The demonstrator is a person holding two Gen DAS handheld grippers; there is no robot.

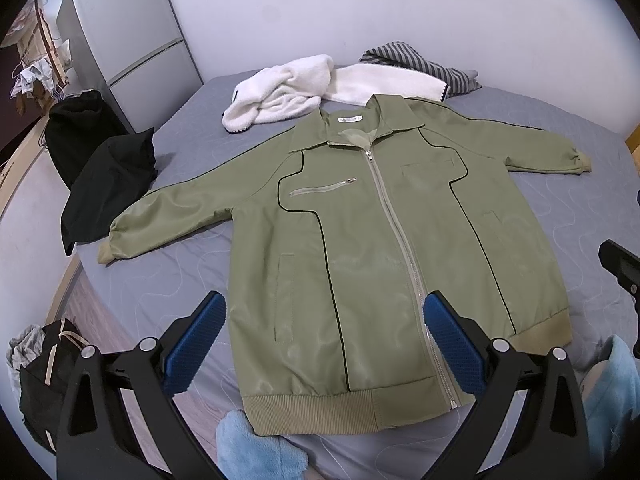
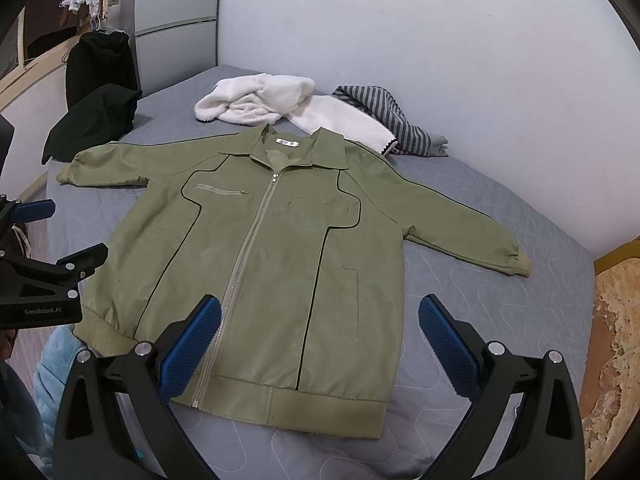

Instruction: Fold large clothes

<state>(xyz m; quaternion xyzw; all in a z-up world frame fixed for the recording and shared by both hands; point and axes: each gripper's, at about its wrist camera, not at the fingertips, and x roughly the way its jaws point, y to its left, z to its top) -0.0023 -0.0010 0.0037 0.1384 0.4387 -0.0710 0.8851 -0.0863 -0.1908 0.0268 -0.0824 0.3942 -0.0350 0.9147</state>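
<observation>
Partly, the striped garment [image 2: 384, 120] is hidden by white fleece [image 2: 256, 98]. The green jacket [image 1: 360, 248] is laid flat, zipped. Left gripper [image 1: 324, 344] and right gripper [image 2: 320, 344] are held spread.

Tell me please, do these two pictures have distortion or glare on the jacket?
Left wrist view: strong fisheye bending, dark corners, soft sheen on the green jacket. Right wrist view: same curved bed edges, jacket evenly lit, sharp, no hard shadows.

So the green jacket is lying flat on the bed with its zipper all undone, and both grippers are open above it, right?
Almost. The zipper is closed, not undone: the left wrist view shows it shut from the hem to just below the collar. The rest holds: the green jacket lies flat on the bed, and the left gripper and right gripper are both open above it.
</observation>
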